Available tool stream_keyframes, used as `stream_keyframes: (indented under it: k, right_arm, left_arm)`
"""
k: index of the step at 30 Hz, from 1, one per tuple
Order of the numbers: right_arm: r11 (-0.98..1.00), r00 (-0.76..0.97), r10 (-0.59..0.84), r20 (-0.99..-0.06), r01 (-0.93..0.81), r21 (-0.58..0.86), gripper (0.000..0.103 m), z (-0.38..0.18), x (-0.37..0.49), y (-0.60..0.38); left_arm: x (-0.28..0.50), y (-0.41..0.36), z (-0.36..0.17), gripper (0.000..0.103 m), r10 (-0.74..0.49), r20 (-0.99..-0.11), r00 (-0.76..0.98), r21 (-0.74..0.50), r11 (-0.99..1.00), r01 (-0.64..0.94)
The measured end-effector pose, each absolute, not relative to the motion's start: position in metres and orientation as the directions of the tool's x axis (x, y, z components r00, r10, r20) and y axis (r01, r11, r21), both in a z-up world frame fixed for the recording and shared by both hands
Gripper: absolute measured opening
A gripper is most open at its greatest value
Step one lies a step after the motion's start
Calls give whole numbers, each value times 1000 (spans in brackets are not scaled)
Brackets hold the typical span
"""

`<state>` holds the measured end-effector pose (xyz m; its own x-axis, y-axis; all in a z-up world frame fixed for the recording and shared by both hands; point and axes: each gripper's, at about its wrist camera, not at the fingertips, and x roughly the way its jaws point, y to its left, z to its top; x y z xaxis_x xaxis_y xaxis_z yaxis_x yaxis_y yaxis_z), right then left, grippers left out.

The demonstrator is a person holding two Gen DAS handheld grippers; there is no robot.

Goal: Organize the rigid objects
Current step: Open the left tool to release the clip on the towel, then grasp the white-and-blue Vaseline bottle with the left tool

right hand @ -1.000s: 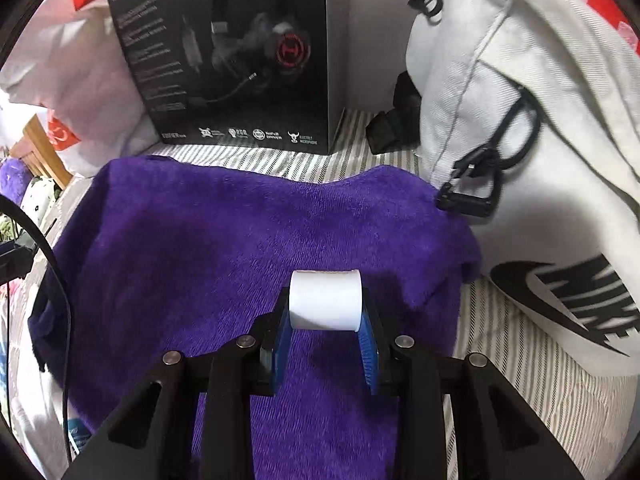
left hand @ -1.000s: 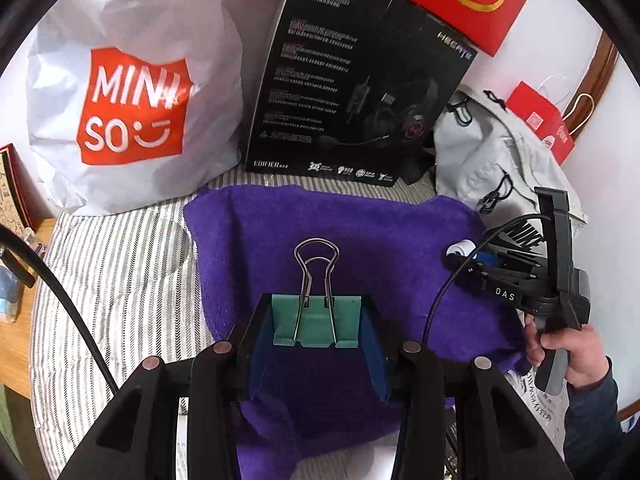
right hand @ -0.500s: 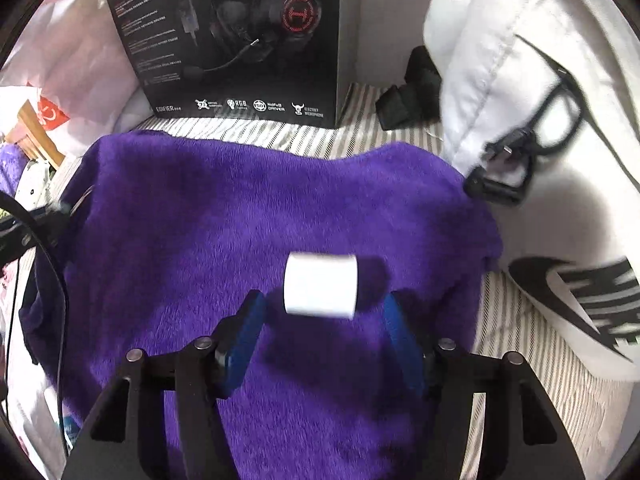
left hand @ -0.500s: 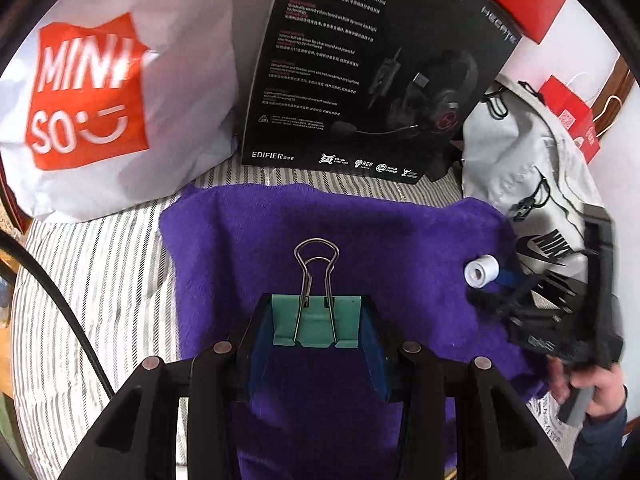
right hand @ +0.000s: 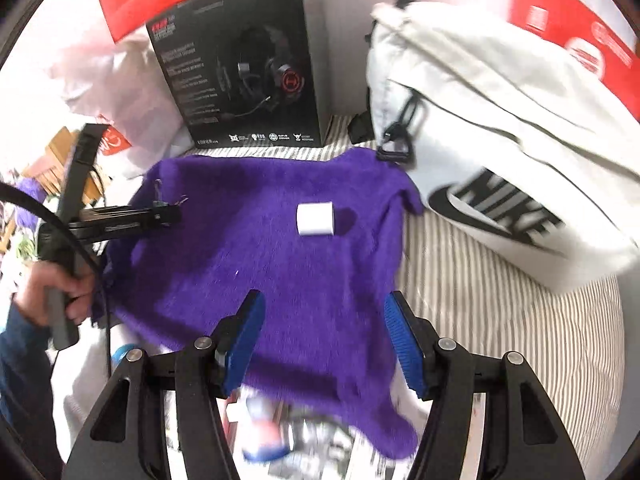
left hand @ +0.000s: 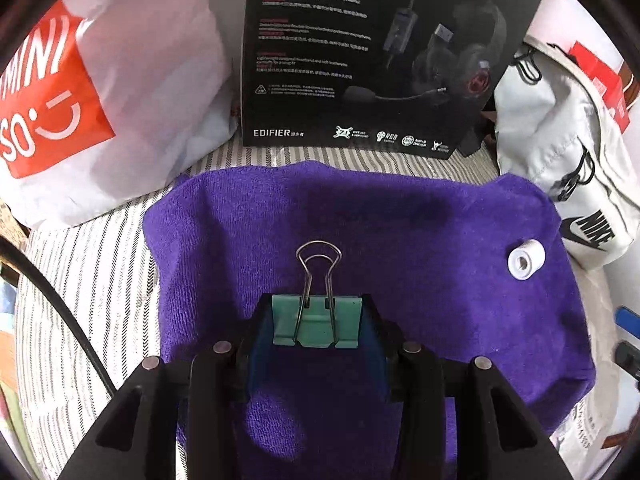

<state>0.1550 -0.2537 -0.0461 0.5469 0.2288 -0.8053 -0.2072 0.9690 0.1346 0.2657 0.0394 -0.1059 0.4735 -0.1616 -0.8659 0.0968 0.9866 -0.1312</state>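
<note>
The right gripper (right hand: 324,340) has let go of the white tape roll (right hand: 315,219): a second ago its blue pads pinched the roll, and now they stand spread and empty, drawn back toward the near edge of the purple towel (right hand: 248,264). The roll lies on its side on the towel's far right part, clear of both grippers, so 1 object looks placed. In the left wrist view the same roll (left hand: 525,259) sits near the towel's right edge, close to the white Nike bag (left hand: 568,152). The left gripper (left hand: 318,326) pinches a green binder clip (left hand: 316,322) across its body, the wire handles pointing forward above the towel's middle; it has come lower and nearer over the last second, which suggests the clip is the next thing to be set down, probably left of the roll. The towel is spread on a striped bed sheet (left hand: 100,272). Behind it stand a black headset box (left hand: 360,60), a white Miniso bag (left hand: 100,92) and red paper bags, crowding the back.
</note>
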Motion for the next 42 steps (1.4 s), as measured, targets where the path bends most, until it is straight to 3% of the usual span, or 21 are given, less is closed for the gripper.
stream_keyframes:
  k: [5,9,12,20,23,29,31,42]
  right_arm:
    - [970,569,235,-788,-190,152,62,-38,131,-266]
    - [968,574,247,-780,-179,175,62,-37,116,-274]
    - [969,577,247,-779,-170,182,62,-37,109,-278]
    - [965,590,262,-764,-150,215,62,-33,87,-285]
    - [962,595,271,-756,-147,229,63,-31,80,-287]
    - [961,612,275,-741,-147,235,66,-27,61,-289]
    - [962,617,269,-739,-146,229,66,-27,55,-289]
    - [965,621,263,-738,-165,206,67,-32,31,-289]
  left_arm:
    - [266,28,-109,41,-121,-869,479,-71,990,122]
    - [263,22,-110,57,-140,-873,468,-85,987,136]
    - [256,17,-110,61,-114,-881,459,-48,987,153]
    - [211,21,-88,62,-129,-875,467,-62,986,156]
    - [178,19,-70,77,-143,-851,505,-51,980,193]
    - [126,8,-57,83,-215,-833,509,-68,954,292]
    - [111,0,-59,91,-223,-833,507,-52,943,329]
    - [95,-15,-88,95,-263,-861,435,-64,905,420]
